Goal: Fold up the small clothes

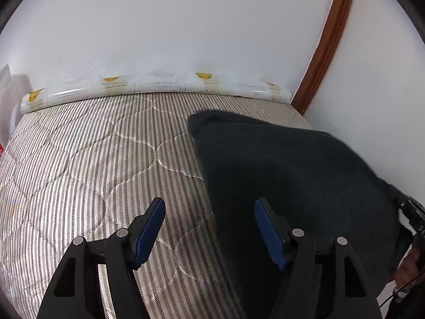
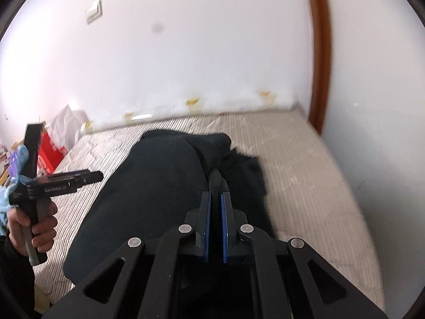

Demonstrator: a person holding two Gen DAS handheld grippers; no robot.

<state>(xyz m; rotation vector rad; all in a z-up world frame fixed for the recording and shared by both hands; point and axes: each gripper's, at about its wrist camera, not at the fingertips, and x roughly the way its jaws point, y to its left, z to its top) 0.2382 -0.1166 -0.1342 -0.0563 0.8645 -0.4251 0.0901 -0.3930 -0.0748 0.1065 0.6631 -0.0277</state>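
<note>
Dark garment (image 2: 159, 186) is lying lengthwise on the striped mattress (image 2: 305, 172), and you are gripping a raised fold of it in the right gripper (image 2: 215, 196); the two blue pads are standing almost together with a ridge of dark cloth pinched at their tips, so treat this gripper as closed on the fabric. You are holding that fold near the garment's right edge, which is likely the point from which one side is going to be carried over the body of the cloth; that is a judgement, not a thing seen.

You are keeping the left gripper (image 1: 209, 207) wide apart and empty; its left finger is hanging over bare mattress and its right finger over the garment's left edge, so it is standing ready to take or pin that edge. In the right wrist view your left hand (image 2: 34, 228) is wrapped round its handle, well to the left of the cloth.

Beyond the grippers, the garment is bunching into a thicker roll at its far end; the quilted, striped surface is continuing to a pale padded strip (image 1: 159, 87) with yellow motifs along the white wall (image 1: 186, 26). A brown wooden trim (image 1: 326, 45) is running up the right corner; a wall switch (image 2: 93, 13) and red boxes (image 2: 50, 151) are sitting at far left.
</note>
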